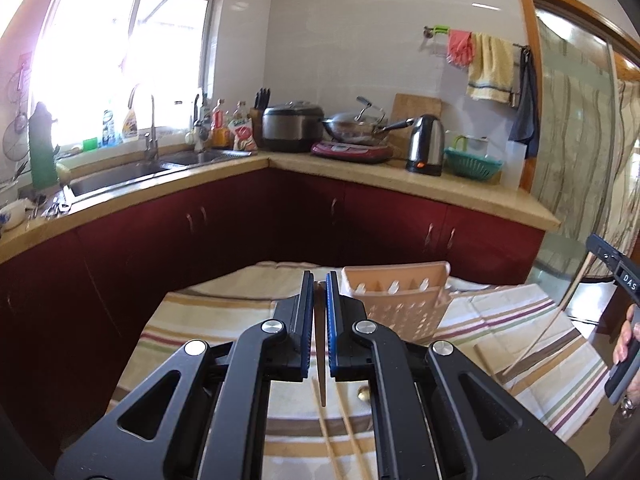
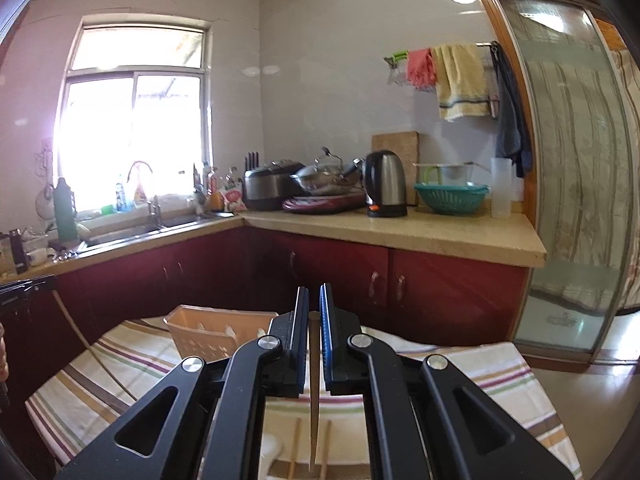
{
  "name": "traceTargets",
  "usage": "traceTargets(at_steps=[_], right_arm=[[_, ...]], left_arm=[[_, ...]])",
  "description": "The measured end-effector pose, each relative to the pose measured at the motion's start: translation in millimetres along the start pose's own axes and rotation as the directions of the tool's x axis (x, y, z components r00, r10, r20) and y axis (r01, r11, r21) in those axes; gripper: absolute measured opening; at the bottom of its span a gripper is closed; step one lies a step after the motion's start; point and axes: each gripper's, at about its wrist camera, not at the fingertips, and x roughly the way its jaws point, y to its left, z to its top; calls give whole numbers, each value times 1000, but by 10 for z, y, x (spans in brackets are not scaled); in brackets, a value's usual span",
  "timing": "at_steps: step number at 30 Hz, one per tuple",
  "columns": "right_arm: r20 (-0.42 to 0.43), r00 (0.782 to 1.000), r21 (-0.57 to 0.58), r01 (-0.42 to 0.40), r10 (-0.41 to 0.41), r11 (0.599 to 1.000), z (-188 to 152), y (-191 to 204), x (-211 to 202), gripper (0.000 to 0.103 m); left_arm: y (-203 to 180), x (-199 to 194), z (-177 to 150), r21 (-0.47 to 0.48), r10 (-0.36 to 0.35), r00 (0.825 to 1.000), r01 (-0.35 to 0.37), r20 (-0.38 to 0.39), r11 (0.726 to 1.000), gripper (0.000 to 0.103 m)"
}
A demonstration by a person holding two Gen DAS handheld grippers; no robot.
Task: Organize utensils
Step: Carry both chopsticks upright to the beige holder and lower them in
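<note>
My left gripper (image 1: 319, 280) is shut on a thin wooden chopstick (image 1: 321, 360) that hangs down between its blue pads, above the striped cloth. My right gripper (image 2: 314, 294) is shut on another chopstick (image 2: 313, 400) in the same way; it shows at the right edge of the left wrist view (image 1: 556, 316). A peach plastic utensil holder (image 1: 400, 300) with slots stands on the table just right of my left gripper and left of my right gripper (image 2: 218, 334). Two more chopsticks (image 1: 344, 432) lie on the cloth below.
The table carries a striped cloth (image 1: 532, 344). A white spoon (image 2: 272, 452) lies on it. Red cabinets (image 1: 240, 224) and a counter with kettle (image 1: 426, 144), wok, rice cooker and green basket (image 2: 450, 198) stand behind. A glass door (image 2: 568, 184) is at right.
</note>
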Motion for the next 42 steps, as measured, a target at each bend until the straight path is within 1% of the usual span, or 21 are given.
traceTargets(at_steps=[8,13,18,22,26,31,36,42], right_arm=[[44,996,-16,-71,72,997,346,166,188,7],[70,991,-8,-114,114,993,575,242,365,7],[106,986,-12,-131,132,991,773,313,531,6],[118,984,-10,-136,137,991,861,351,710,7],[110,984,3,-139,137,990,875,340,900,7],[65,989,26,-138,136,990,800,323,1183,6],[5,990,53,-138,138,989,605,278,1421,6],[-67,985,96,-149,156,984,401,250,1643,6]], left_arm=[[-199,69,327,47,-44,998,42,47,998,7],[-321,119,594,66,-69,993,63,95,996,7],[-368,217,863,58,-90,987,83,132,995,7],[-423,380,1026,65,-87,985,78,148,995,7],[-407,568,1121,47,-86,985,79,148,996,7],[-398,881,1137,31,-84,989,81,122,996,7],[-341,1167,1026,19,-70,994,69,78,997,7],[-225,1463,847,-13,-62,998,62,22,998,7]])
